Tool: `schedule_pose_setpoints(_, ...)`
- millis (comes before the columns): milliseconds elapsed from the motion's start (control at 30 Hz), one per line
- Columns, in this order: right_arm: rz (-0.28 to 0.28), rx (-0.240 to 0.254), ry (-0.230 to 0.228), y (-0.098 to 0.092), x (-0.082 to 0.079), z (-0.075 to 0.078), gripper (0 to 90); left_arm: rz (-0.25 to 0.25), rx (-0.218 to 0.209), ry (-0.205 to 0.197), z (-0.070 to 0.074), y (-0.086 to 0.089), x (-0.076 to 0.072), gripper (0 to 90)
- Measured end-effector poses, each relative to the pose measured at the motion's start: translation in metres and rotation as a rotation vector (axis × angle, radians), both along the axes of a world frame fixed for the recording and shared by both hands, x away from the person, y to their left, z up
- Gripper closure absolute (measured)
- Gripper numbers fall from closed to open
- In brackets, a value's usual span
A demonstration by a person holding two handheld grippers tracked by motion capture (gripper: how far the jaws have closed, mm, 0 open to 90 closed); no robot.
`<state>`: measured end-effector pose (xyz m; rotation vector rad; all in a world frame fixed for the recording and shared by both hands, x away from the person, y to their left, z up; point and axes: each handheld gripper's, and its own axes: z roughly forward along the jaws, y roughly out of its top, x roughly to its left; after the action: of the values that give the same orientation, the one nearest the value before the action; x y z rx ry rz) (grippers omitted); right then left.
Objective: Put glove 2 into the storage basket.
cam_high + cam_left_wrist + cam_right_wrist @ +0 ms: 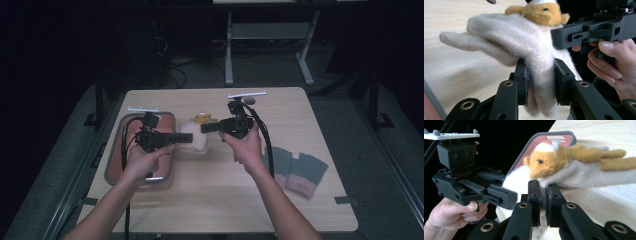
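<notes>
left tool [540, 77]: clamped on glove [519, 40] | right tool [543, 200]: clamped on glove | high view: grey gloves [299, 171] on table [215, 200]

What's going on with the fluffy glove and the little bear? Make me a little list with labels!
held thing: fluffy cream wool glove with an orange-brown plush bear on it
left gripper: shut on the glove's cuff end
right gripper: shut on the glove's edge, just under the bear
glove's place: between both grippers, over the light wooden table
tray: grey-rimmed red tray at the table's left, under the left hand
other things: pair of grey and pink mitts lying flat at the table's right
</notes>
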<state>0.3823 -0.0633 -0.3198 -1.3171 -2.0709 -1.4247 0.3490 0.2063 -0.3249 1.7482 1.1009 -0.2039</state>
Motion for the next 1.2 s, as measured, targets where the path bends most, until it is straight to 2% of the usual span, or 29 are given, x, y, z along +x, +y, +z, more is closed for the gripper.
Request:
schedule_pose_setpoints(200,0.017,0.009,-0.002,0.014,0.005,0.005,83.7,0.023,0.001,0.003,0.007,0.014,-0.001,68.0)
schedule_pose_setpoints(867,0.074,0.041,-0.021,0.053,0.013,0.027,83.7,0.064,-0.015,-0.027,0.028,0.054,-0.006,68.2)
schedule_pose_setpoints(1200,0.108,0.044,-0.029,0.075,0.017,0.032,83.7,0.085,-0.026,-0.031,0.032,0.075,-0.009,68.2)
